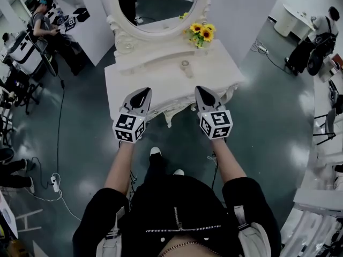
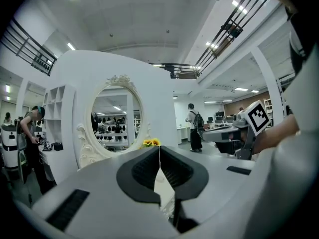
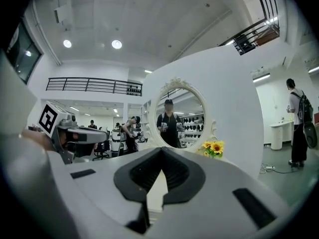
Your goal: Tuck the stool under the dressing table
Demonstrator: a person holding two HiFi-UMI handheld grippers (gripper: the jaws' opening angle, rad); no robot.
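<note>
left hand-held gripper [image 1: 143, 92]: jaws together, empty, centre-left
right hand-held gripper [image 1: 201, 89]: jaws together, empty, centre-right
counter [image 1: 161, 75]: upper centre
sunflowers [image 1: 201, 33]: counter's right back
mirror [image 1: 158, 5]: top centre

Right gripper [image 3: 160, 153], its 2 jaws together and empty, before oval mirror [image 3: 180, 118] and sunflowers [image 3: 213, 147]

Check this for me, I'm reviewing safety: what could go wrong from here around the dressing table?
1. The left gripper and right gripper, both shut, hang over the dressing table at its front edge; a forward swing could knock the sunflowers or the small round item.
2. A power strip and its cable lie on the floor at the person's left; stepping that way risks a trip.
</note>
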